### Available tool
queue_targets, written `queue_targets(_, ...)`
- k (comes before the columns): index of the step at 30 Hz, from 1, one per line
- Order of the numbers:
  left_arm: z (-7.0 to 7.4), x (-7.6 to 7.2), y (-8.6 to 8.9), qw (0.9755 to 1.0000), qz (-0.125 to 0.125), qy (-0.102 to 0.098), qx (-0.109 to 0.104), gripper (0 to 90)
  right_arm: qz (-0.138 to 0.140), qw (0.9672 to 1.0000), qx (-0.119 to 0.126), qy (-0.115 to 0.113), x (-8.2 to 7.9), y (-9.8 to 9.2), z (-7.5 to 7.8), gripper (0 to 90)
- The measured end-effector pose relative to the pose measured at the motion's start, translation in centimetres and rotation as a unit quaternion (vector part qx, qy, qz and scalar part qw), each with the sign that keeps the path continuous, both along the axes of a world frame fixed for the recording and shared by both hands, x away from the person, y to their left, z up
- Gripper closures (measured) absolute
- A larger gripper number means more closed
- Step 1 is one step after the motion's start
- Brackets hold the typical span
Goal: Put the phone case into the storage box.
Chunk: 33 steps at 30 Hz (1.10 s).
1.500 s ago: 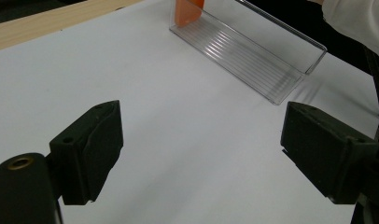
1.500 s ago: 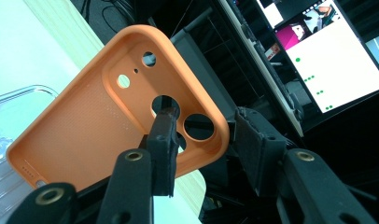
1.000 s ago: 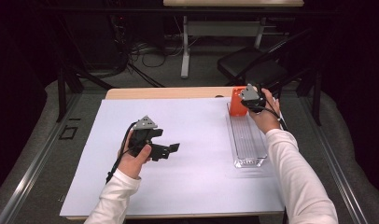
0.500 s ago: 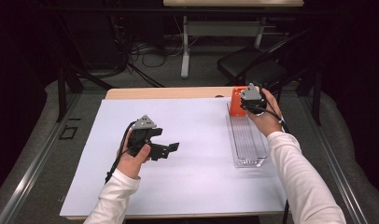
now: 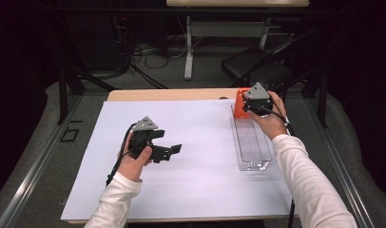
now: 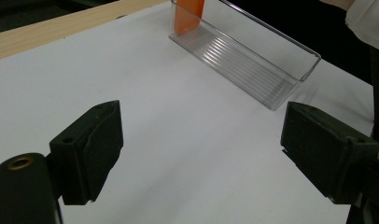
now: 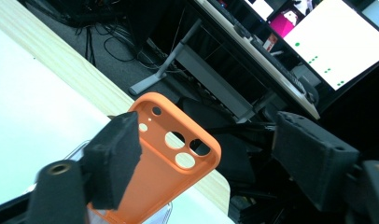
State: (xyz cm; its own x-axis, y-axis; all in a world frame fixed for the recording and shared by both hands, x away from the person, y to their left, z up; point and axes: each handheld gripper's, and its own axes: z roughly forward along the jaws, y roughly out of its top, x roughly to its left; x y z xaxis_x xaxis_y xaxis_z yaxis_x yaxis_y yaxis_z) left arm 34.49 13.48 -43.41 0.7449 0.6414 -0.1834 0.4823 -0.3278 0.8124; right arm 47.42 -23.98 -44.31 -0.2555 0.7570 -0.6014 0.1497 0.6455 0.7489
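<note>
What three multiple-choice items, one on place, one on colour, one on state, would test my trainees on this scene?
1. Where does the phone case stand?
A. Far end of the clear tray
B. Near end of the tray
C. On the bare paper

2. The case's colour?
A. Blue
B. Orange
C. Green

3. The right tool is:
A. Clamped on the case
B. Open, case at its left jaw
C. Lying on the table

Answers: 1 A, the high view shows it at the far end; 2 B, plainly orange; 3 B, a wide gap beside the case.
</note>
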Motion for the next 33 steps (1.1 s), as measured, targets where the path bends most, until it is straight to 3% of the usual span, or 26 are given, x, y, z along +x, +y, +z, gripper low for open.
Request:
queue_targets(8,0.0,0.0,0.0,1.0,0.001,0.001,-0.001,13.2,-0.01,0.9979,0.057,0.029,-0.1,-0.1,0.7,15.1)
queue_targets(19,0.0,0.0,0.1,1.0,0.001,0.001,0.0,13.2,-0.014,0.9906,0.119,0.065,-0.2,-0.3,1.6,7.1)
queue_targets(24,0.0,-0.1,0.1,1.0,0.002,0.001,-0.002,13.2,-0.014,0.9884,0.131,0.075,-0.4,-0.2,1.9,0.0)
queue_targets(33,0.0,0.0,0.1,1.0,0.002,0.002,-0.001,13.2,-0.016,0.983,0.156,0.096,-0.6,0.3,2.2,0.0)
